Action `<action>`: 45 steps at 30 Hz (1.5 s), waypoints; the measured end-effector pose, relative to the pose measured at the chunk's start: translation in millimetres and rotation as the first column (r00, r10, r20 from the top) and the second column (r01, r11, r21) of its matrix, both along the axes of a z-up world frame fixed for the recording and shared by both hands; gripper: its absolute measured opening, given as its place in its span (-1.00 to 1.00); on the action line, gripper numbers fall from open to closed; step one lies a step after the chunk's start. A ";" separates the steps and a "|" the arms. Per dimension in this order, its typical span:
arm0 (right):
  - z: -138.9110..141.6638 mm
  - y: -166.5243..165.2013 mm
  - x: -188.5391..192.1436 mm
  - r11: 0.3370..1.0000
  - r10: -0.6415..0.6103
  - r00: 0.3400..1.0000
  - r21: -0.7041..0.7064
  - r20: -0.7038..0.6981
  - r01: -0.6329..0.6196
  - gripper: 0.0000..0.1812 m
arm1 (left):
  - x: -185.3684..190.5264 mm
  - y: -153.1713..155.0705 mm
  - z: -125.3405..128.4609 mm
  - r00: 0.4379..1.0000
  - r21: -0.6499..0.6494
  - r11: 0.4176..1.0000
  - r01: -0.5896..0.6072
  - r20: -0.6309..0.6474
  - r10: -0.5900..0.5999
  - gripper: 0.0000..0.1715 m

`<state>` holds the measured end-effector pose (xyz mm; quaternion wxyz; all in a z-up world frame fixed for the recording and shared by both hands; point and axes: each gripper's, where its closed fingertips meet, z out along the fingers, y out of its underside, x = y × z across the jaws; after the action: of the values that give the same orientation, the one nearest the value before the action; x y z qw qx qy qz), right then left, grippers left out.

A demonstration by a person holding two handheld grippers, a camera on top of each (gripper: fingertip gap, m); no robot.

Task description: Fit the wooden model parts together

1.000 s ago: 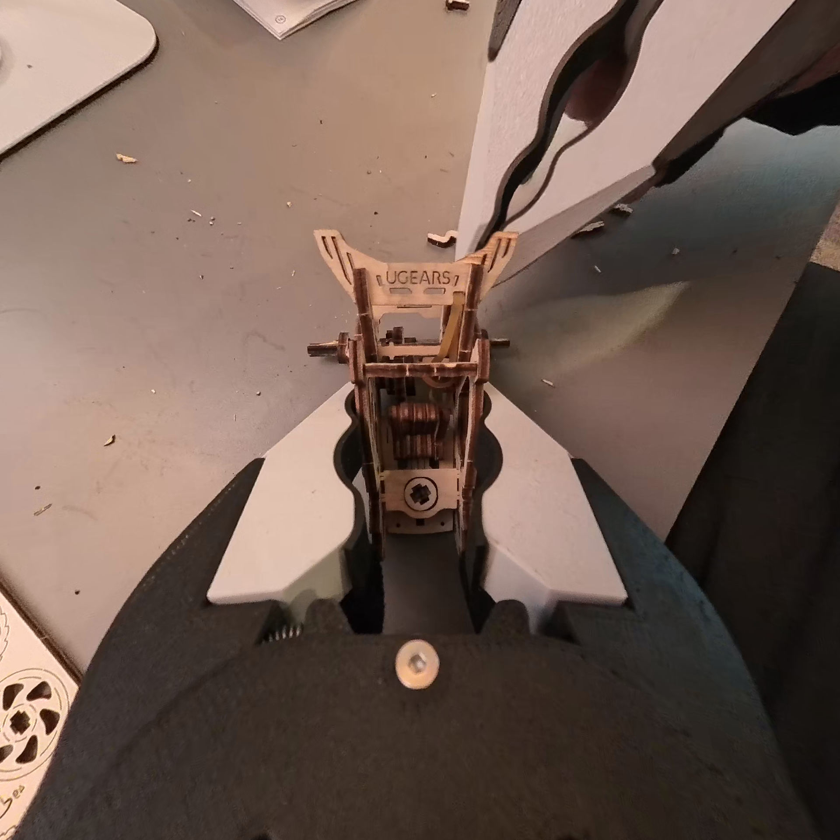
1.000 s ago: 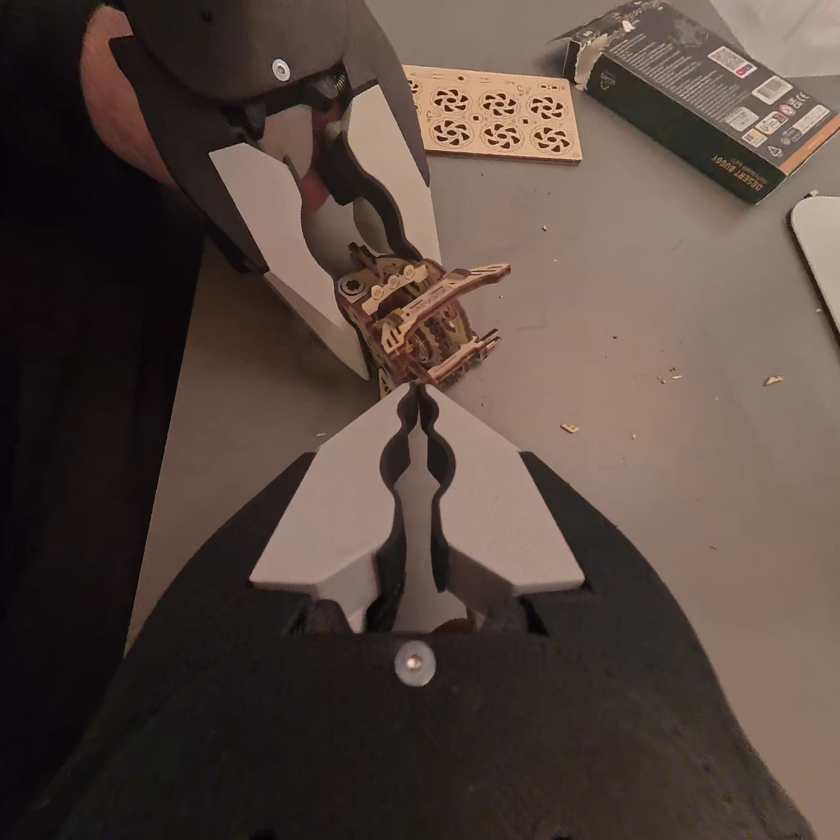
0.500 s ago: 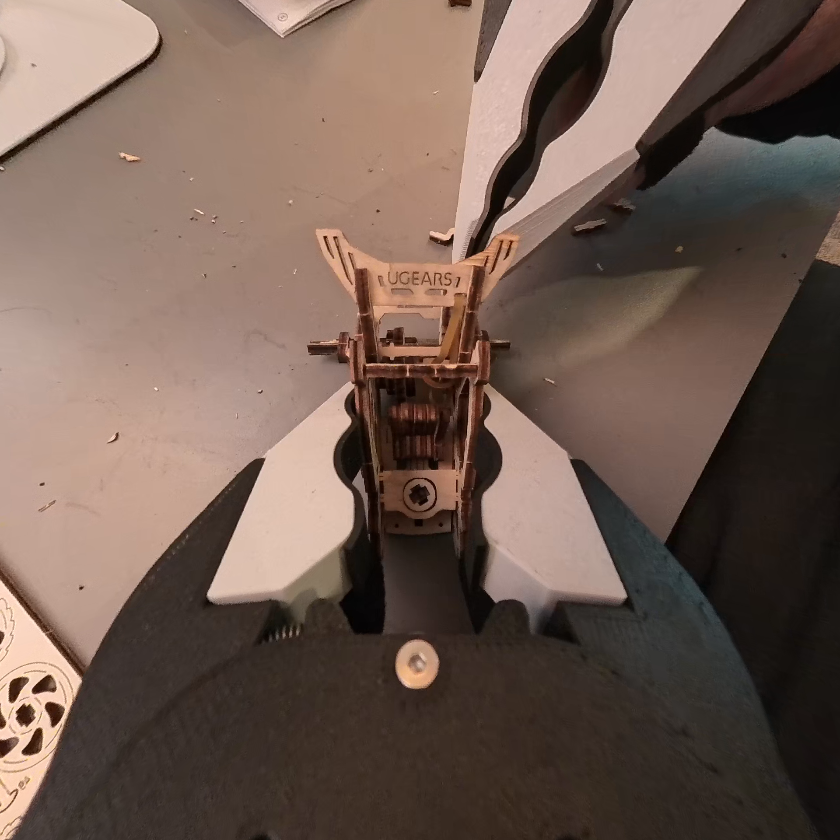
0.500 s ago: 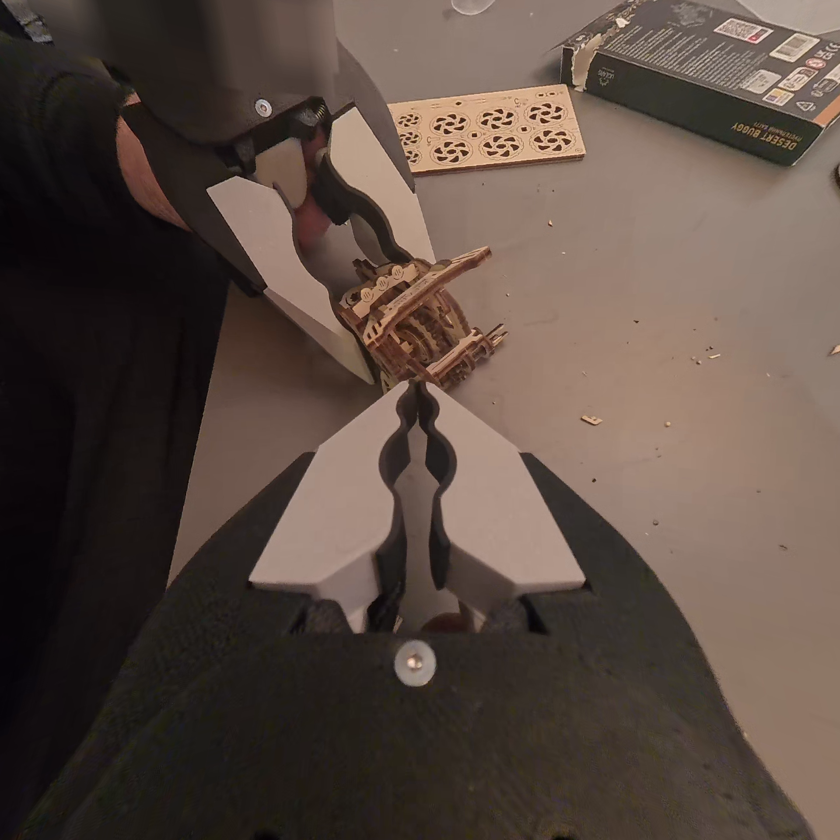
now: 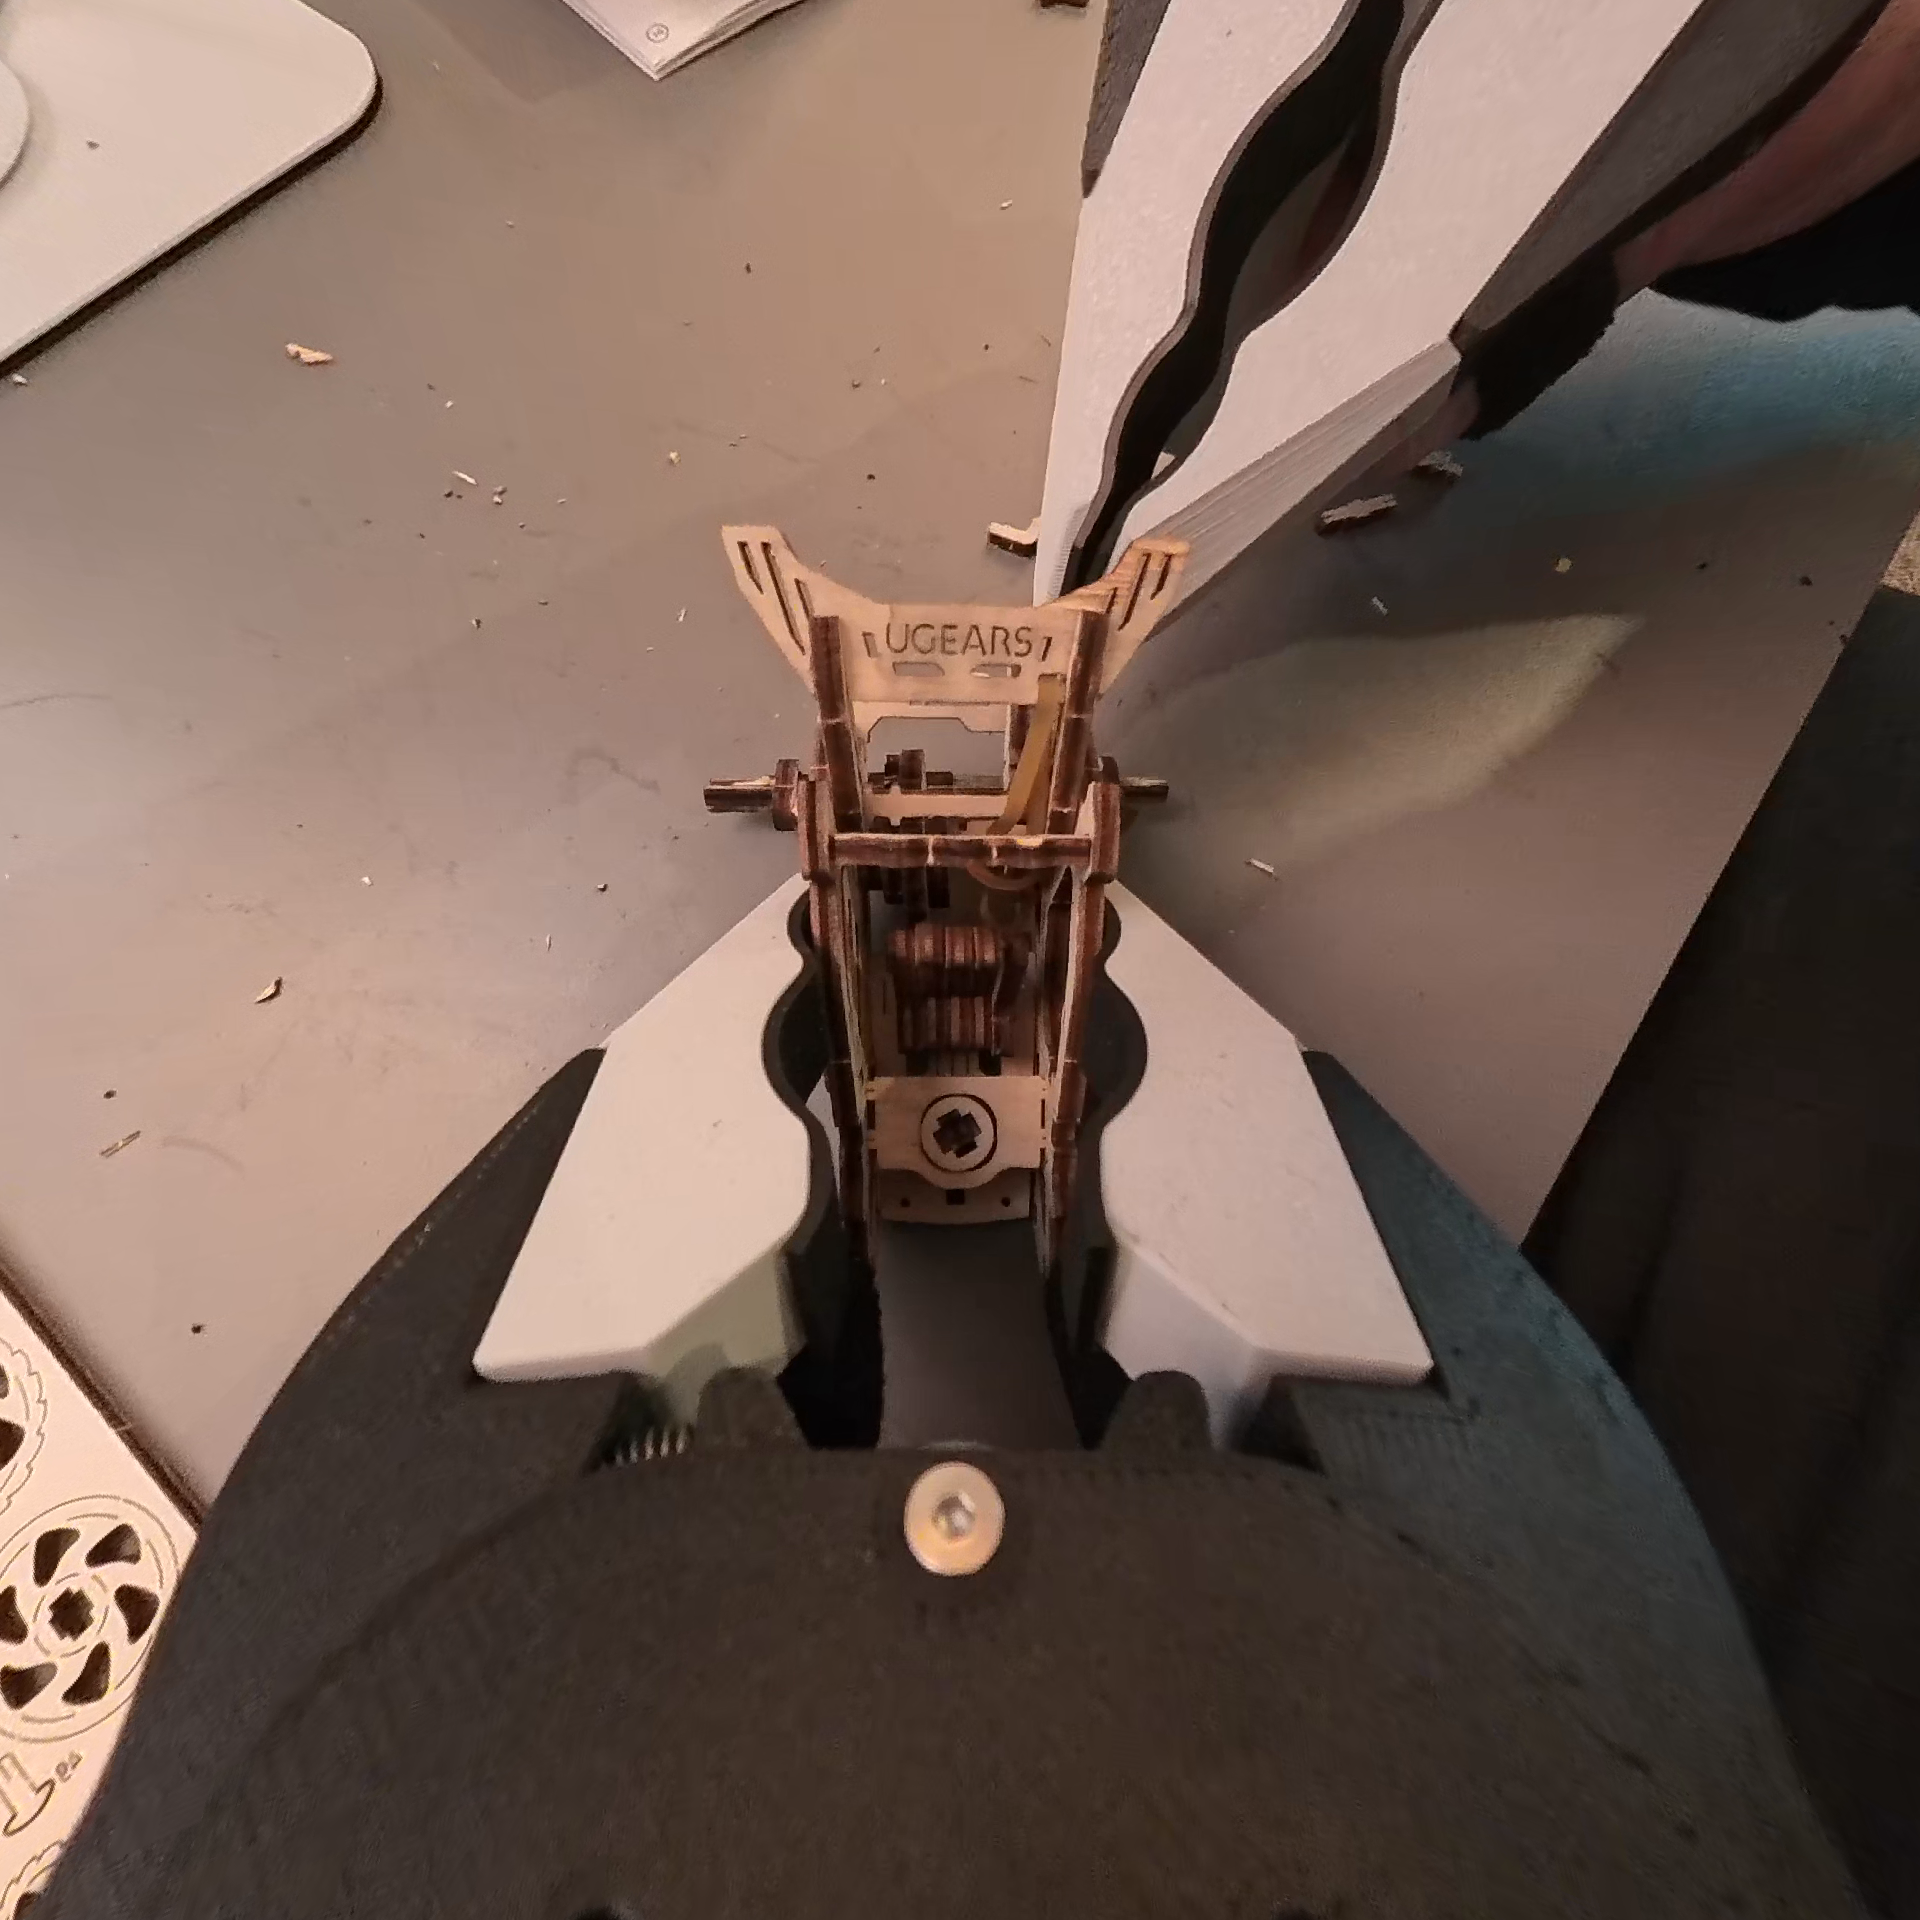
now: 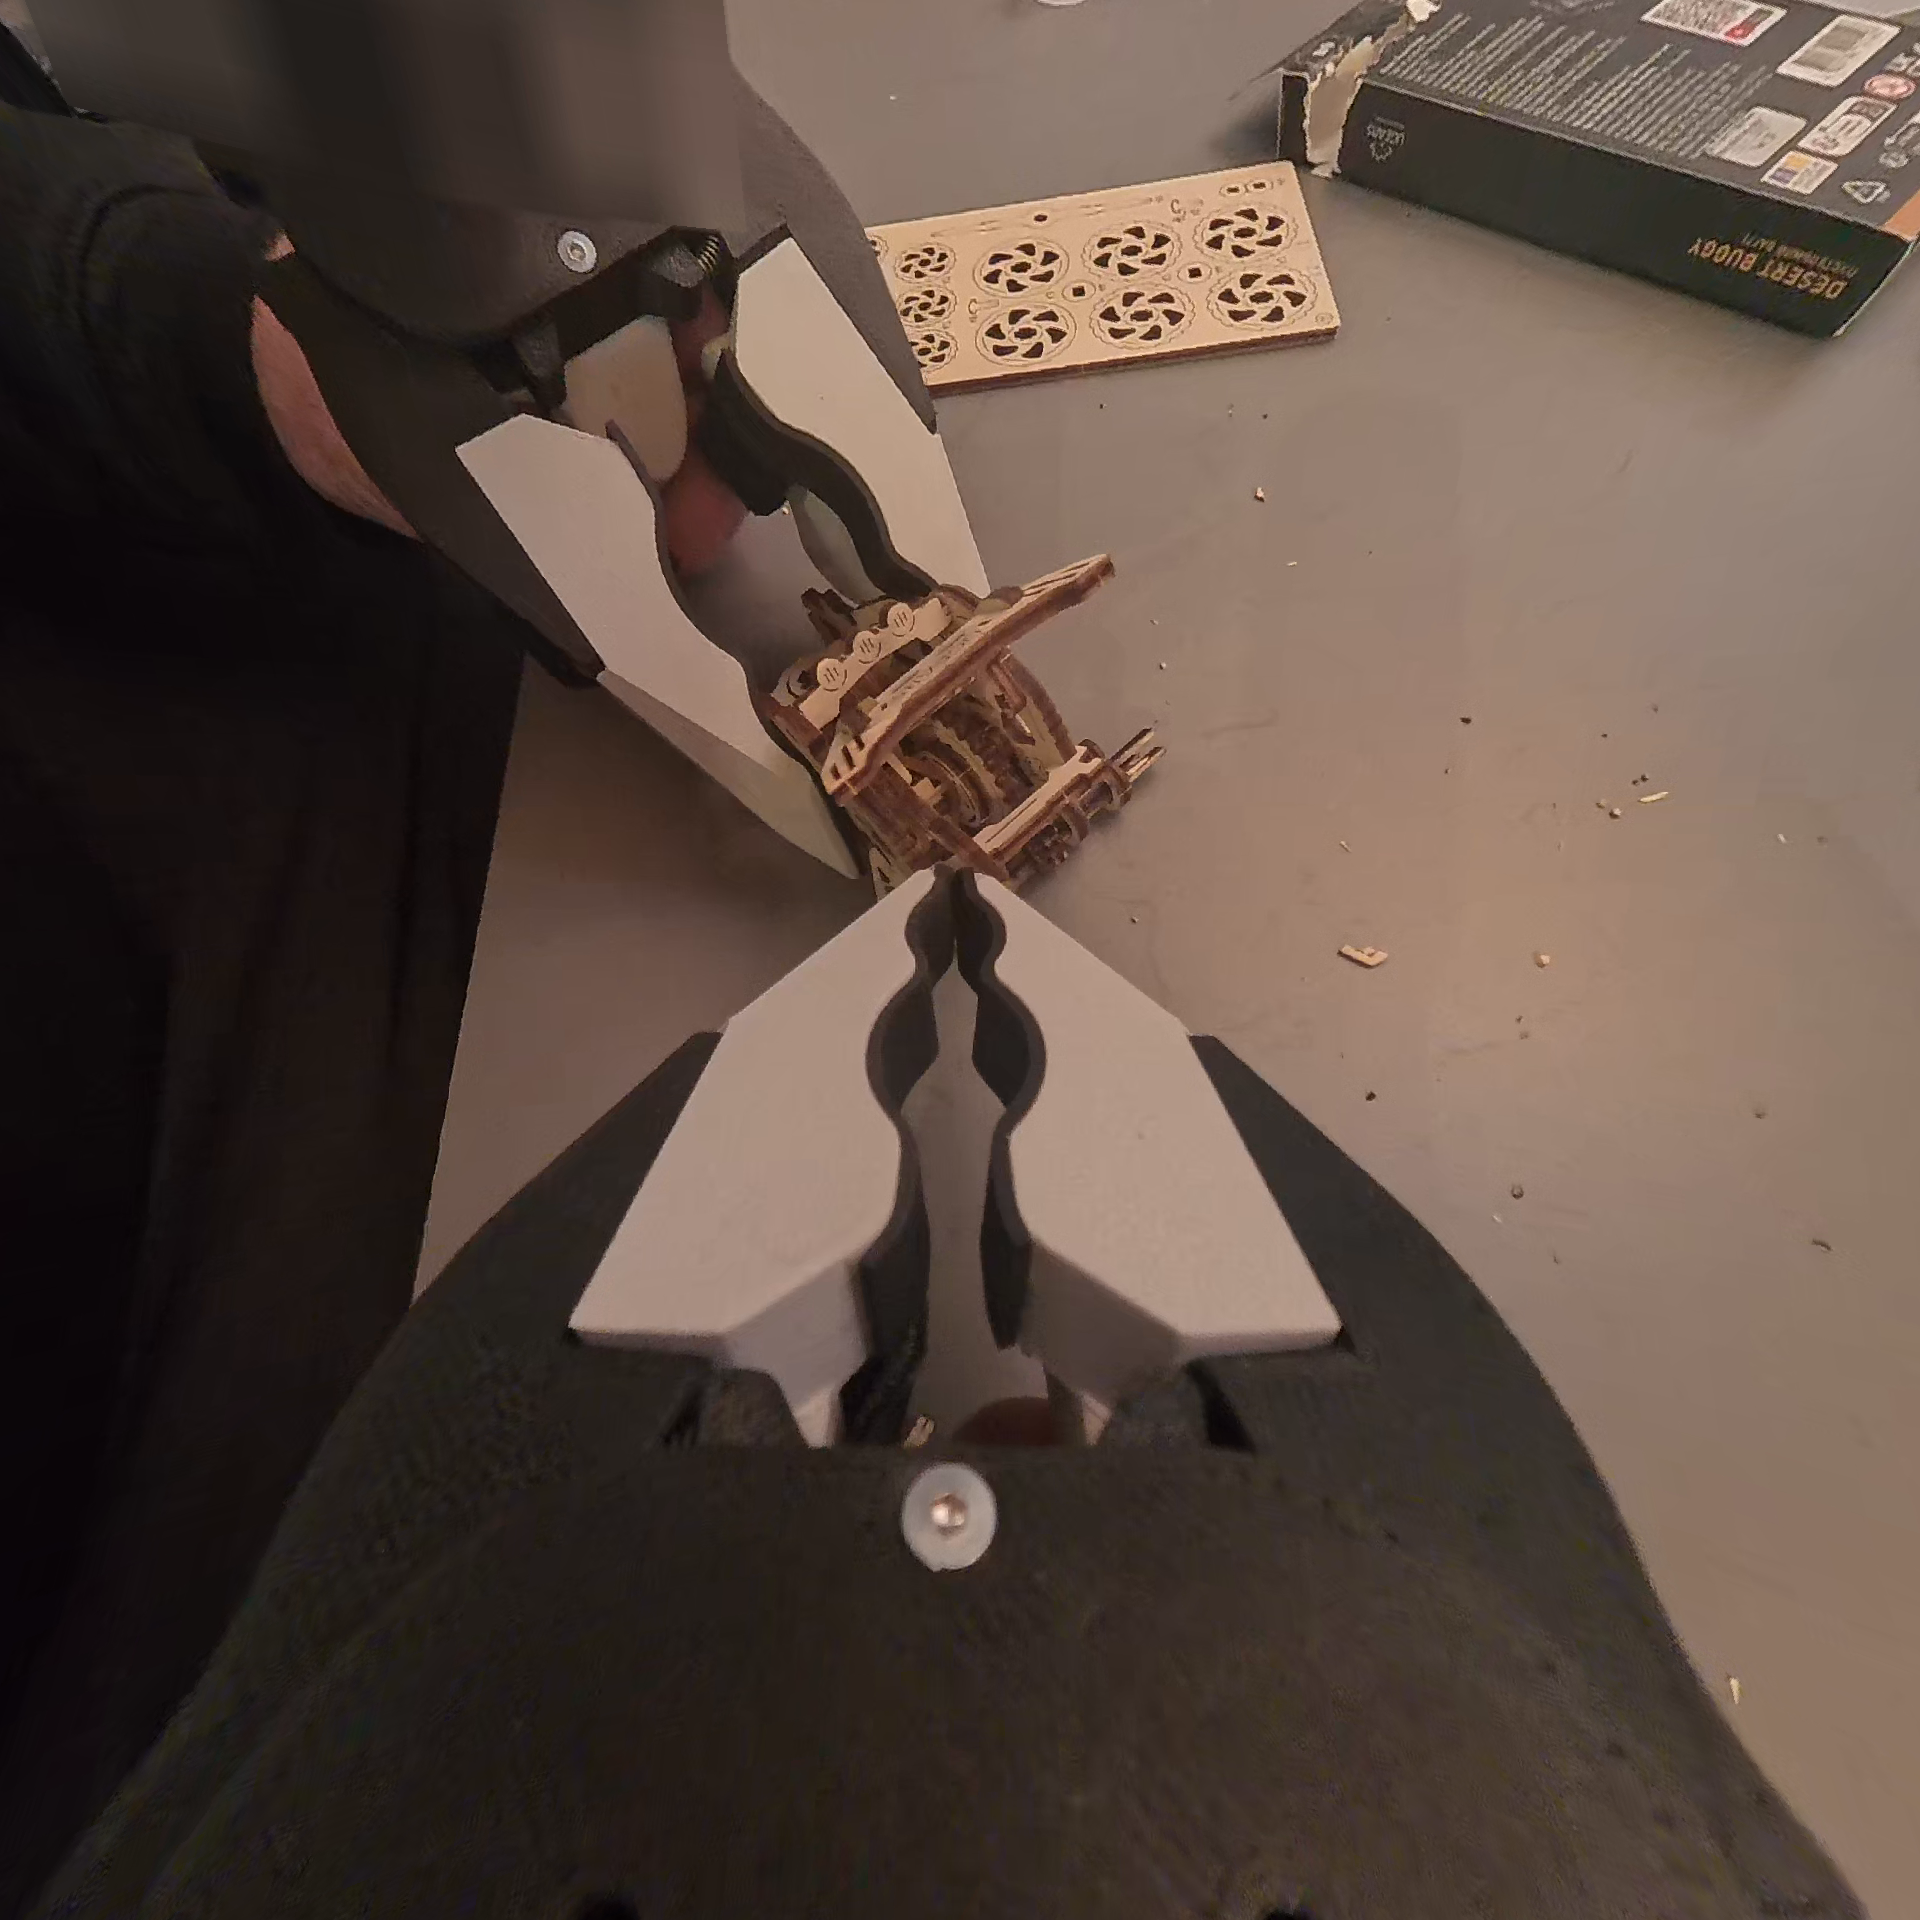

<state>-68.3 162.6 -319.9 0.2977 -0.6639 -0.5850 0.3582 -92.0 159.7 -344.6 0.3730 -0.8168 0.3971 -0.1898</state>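
A: Where's the wooden model (image 5: 961, 935)?

B: One model, pinched btw the left gripper (image 5: 956, 904) fingers, low over the grey table (image 5: 416, 623).

A: Right gripper (image 6: 954, 883)?

B: Jaws pressed together, nothing seen in them; tips just beside the model's far end.

A: Other stuff?

B: One wooden parts sheet (image 6: 1101, 281) w/ round cutouts and one dark box (image 6: 1621, 135) behind it. Approx. three loose wood bits in the left wrist view, plus crumbs all over.
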 end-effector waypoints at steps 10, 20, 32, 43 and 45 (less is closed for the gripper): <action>23.4 25.8 4.6 0.994 -0.045 0.997 -0.105 -0.065 0.038 -1.00 | 3.1 0.8 0.3 1.000 0.001 1.000 0.011 0.007 -0.011 -0.49; 0.7 22.3 -15.4 0.928 -0.021 0.999 -0.372 -0.028 0.009 -1.00 | 3.7 0.8 0.2 1.000 0.000 1.000 0.014 0.009 -0.014 -0.49; -1.9 22.1 -16.3 0.901 0.048 0.998 -0.433 0.027 -0.031 -1.00 | 3.5 0.1 -0.3 1.000 0.003 1.000 0.016 -0.001 -0.016 -0.50; -2.2 22.8 -18.8 0.909 0.054 0.997 -0.415 0.048 -0.030 -1.00 | 3.3 0.2 -0.5 1.000 -0.002 1.000 0.016 0.001 -0.016 -0.49; 0.0 25.9 -16.4 0.908 0.032 0.998 -0.420 0.045 -0.010 -1.00 | 3.1 4.2 0.4 1.000 -0.012 1.000 -0.007 0.017 0.007 -0.49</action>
<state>-84.6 188.5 -319.9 0.1291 -0.7149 -0.5091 0.4615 -88.9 163.9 -344.2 0.3720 -0.8189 0.3898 -0.1977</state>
